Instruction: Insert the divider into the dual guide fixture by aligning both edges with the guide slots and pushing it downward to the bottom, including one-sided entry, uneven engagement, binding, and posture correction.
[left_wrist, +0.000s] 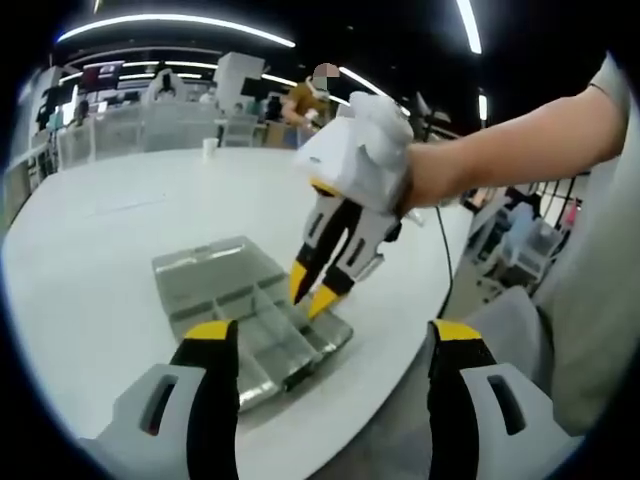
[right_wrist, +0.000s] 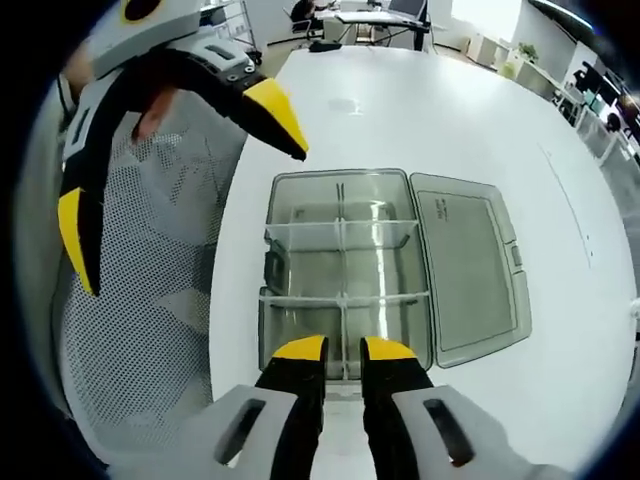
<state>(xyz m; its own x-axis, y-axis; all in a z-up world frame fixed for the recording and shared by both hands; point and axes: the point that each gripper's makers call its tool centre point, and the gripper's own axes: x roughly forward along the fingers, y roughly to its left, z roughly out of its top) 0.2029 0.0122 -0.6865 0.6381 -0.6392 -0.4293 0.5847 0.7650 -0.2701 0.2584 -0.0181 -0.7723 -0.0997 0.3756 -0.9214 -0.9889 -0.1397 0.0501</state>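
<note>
One clear plastic compartment box (right_wrist: 340, 275) is lying open on the white round tabletop (right_wrist: 420, 110) — two hand-held grippers hovering: right (right_wrist: 343, 349) nearly closed, empty; left (left_wrist: 330, 335) spread wide, empty.

The left tongs (left_wrist: 335, 340) stand with jaws spread wide, their yellow tips far apart at the bottom of the left gripper view; in the right gripper view they (right_wrist: 180, 180) enter from the upper left, likewise agape. The right tongs (right_wrist: 343, 349) have jaws drawn near together with a narrow gap; seen from the left gripper view they (left_wrist: 310, 290) point downward, gripped by a hand (left_wrist: 385, 150) on a bare forearm (left_wrist: 510, 145).
</note>
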